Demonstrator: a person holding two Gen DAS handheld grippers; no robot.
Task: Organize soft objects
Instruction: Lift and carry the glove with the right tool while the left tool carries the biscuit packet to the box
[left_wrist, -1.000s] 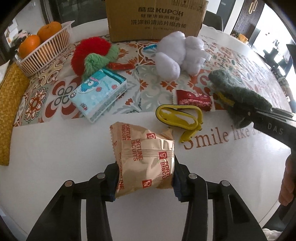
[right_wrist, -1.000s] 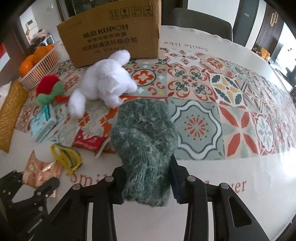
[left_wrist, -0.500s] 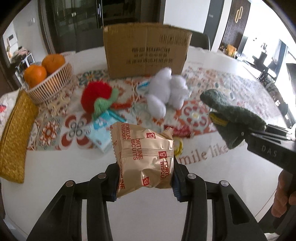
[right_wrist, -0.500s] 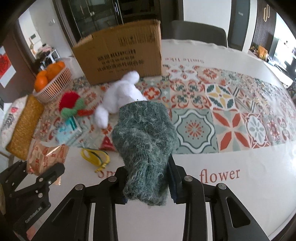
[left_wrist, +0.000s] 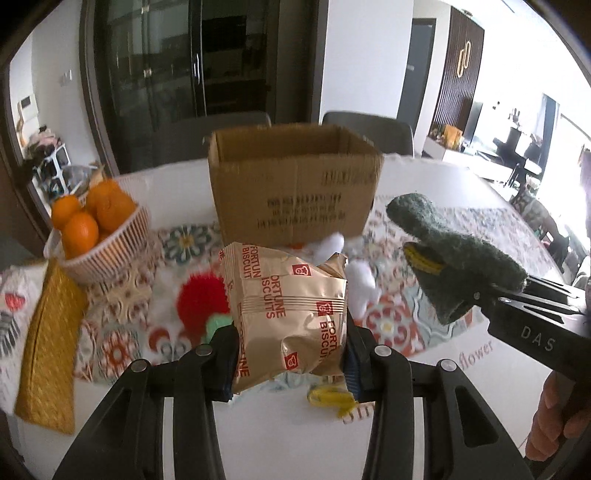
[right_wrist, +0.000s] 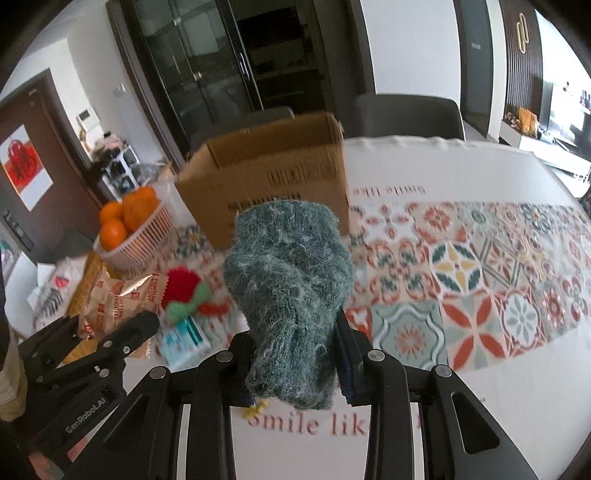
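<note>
My left gripper (left_wrist: 290, 360) is shut on a gold Fortune Biscuits bag (left_wrist: 286, 314) and holds it high above the table. My right gripper (right_wrist: 295, 363) is shut on a dark green knitted sock (right_wrist: 291, 291), also raised; it shows in the left wrist view (left_wrist: 454, 264) at the right. An open cardboard box (left_wrist: 295, 192) stands at the back of the table. A red and green plush (left_wrist: 201, 304) and a white plush (left_wrist: 356, 273) lie in front of the box, partly hidden behind the bag.
A white basket of oranges (left_wrist: 107, 243) stands at the back left beside a yellow woven mat (left_wrist: 51, 350). A blue tissue pack (right_wrist: 186, 338) and a yellow clip (left_wrist: 330, 400) lie on the tablecloth. Chairs stand behind the box.
Both grippers have risen well above the table with the biscuit bag and the sock, tilting up toward the box. The box's open top has come into view.
</note>
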